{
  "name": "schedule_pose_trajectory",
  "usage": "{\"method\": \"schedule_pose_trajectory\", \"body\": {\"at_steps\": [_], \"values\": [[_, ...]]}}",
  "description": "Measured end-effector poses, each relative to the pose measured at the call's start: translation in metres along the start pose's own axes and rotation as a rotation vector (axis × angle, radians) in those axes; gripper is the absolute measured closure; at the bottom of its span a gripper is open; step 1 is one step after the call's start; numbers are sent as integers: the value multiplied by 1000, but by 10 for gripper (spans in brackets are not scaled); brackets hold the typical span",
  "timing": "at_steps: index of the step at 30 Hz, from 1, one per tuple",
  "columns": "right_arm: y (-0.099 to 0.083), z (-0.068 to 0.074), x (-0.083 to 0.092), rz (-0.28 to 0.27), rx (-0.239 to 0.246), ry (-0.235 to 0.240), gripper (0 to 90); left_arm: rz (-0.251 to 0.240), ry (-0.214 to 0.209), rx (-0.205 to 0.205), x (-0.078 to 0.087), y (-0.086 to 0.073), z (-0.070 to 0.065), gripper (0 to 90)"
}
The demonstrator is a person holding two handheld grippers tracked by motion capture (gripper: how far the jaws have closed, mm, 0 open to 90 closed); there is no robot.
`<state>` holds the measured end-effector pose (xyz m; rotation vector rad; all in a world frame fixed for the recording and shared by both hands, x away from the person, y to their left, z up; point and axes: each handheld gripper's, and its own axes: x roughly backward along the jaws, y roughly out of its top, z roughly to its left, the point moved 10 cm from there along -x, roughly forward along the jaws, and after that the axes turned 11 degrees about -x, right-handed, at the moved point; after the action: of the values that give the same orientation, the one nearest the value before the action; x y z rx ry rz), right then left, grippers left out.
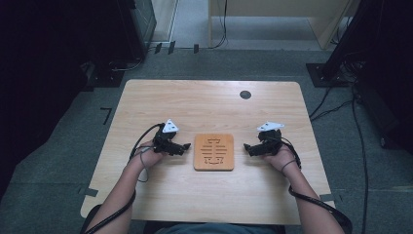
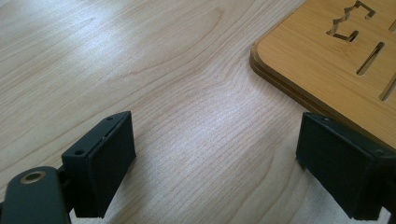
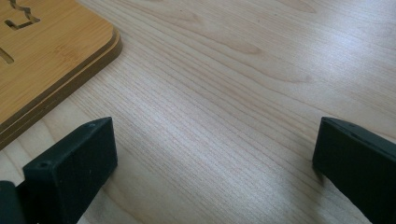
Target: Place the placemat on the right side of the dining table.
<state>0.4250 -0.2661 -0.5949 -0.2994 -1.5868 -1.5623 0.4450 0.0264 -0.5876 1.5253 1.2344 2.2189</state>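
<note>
Trivet [image 1: 214,151] lies flat between our left claw [image 1: 184,146] and right claw [image 1: 247,148], both spread and empty; low on the surface [image 1: 204,105], jaws may shove it sideways instead of gripping.

Bare table [image 1: 204,105] lies open all round; the wooden trivet [image 1: 214,151] (flat, low) sits between both grippers.
</note>
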Motion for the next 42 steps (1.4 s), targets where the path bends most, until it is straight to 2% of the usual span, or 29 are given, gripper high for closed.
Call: {"method": "schedule_pose_trajectory", "body": {"at_steps": [9,17,21,22,23,24,25,26,28,30,35,36,39,41,42], "values": [[1,1,-1,-3,-19,-15,0,1,13,18,-1,1,4,109],[2,1,-2,45,-24,-27,0,6,-1,-2,-1,0,5,110],[3,1,-2,68,-16,-34,0,19,11,14,-1,1,7,112],[3,2,-2,90,-22,-39,0,21,15,42,-1,2,7,121],[3,2,-2,90,-22,-39,0,21,15,42,-1,2,7,121],[3,3,-2,107,-21,-41,2,21,2,80,0,4,7,123],[3,3,-2,107,-21,-41,2,21,2,80,0,4,7,127],[4,3,-2,111,-20,-43,8,24,3,83,0,4,7,127],[6,4,0,115,-30,-53,105,37,8,64,0,3,6,127],[8,4,1,119,-44,-61,137,36,8,73,1,5,6,127],[10,7,1,120,-54,-56,143,53,9,86,4,4,7,129],[11,11,3,125,-63,-46,157,58,-17,95,6,4,4,133],[13,15,4,123,-68,-30,167,56,-30,81,7,5,2,133],[12,22,5,148,-100,-12,234,60,-38,70,8,6,-1,140],[12,22,5,148,-100,-12,234,60,-38,70,8,6,-1,141]]}}
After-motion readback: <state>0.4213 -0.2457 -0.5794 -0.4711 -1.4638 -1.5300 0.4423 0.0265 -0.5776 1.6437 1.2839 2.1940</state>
